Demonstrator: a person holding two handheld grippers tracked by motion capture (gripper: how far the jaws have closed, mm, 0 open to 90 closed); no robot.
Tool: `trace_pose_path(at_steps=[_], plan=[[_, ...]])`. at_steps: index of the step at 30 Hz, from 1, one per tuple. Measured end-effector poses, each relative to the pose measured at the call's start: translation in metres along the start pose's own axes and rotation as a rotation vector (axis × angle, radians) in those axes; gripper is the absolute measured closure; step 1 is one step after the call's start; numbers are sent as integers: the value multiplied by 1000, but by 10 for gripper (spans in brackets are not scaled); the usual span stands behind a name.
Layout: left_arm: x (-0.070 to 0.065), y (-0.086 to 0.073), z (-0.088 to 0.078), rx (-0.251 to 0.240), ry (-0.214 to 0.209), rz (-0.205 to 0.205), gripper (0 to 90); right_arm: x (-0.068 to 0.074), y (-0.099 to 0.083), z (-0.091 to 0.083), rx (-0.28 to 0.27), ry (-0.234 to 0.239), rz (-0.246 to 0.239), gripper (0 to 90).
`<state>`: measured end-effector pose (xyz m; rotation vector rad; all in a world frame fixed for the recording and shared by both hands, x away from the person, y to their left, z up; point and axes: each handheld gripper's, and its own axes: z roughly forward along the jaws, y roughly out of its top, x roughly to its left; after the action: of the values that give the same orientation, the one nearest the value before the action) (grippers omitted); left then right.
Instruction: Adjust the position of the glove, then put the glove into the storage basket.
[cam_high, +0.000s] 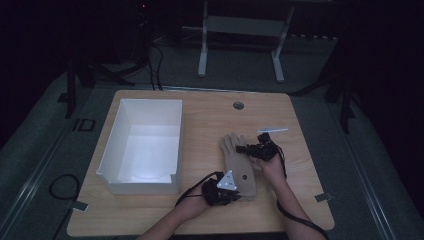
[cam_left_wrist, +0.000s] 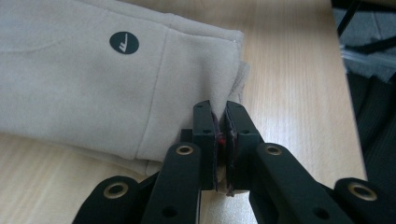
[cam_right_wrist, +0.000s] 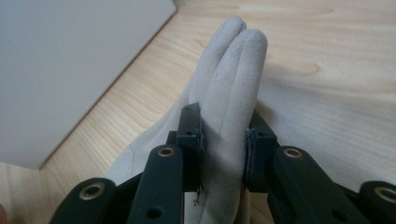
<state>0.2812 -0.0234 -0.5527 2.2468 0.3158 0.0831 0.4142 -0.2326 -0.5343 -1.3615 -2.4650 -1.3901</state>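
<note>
A beige glove (cam_high: 239, 165) lies flat on the wooden table, fingers pointing away from the person. A dark round logo (cam_left_wrist: 124, 43) marks its cuff. My left gripper (cam_high: 223, 189) sits at the cuff's near corner, and its jaws are shut on the cuff's edge (cam_left_wrist: 223, 100). My right gripper (cam_high: 256, 150) is at the glove's far right side. Its jaws are shut on the glove's fingers (cam_right_wrist: 233, 79), which stand up between the pads (cam_right_wrist: 192, 140).
A white open box (cam_high: 145, 145) stands to the left of the glove; its wall (cam_right_wrist: 70, 65) is close beside the right gripper. A small white strip (cam_high: 272, 130) lies behind the glove. The table has a round hole (cam_high: 238, 105) near its far edge.
</note>
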Motion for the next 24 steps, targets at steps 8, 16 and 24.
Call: trace_pose_path(at_steps=[8,16,24], plan=[[3,21,-20,16,38,44,851,5,16,-21,-60,5,-1,732],[4,42,-32,41,52,52,851,12,32,-42,-104,12,-15,731],[6,62,-55,46,73,52,850,20,50,-62,-154,41,-6,730]])
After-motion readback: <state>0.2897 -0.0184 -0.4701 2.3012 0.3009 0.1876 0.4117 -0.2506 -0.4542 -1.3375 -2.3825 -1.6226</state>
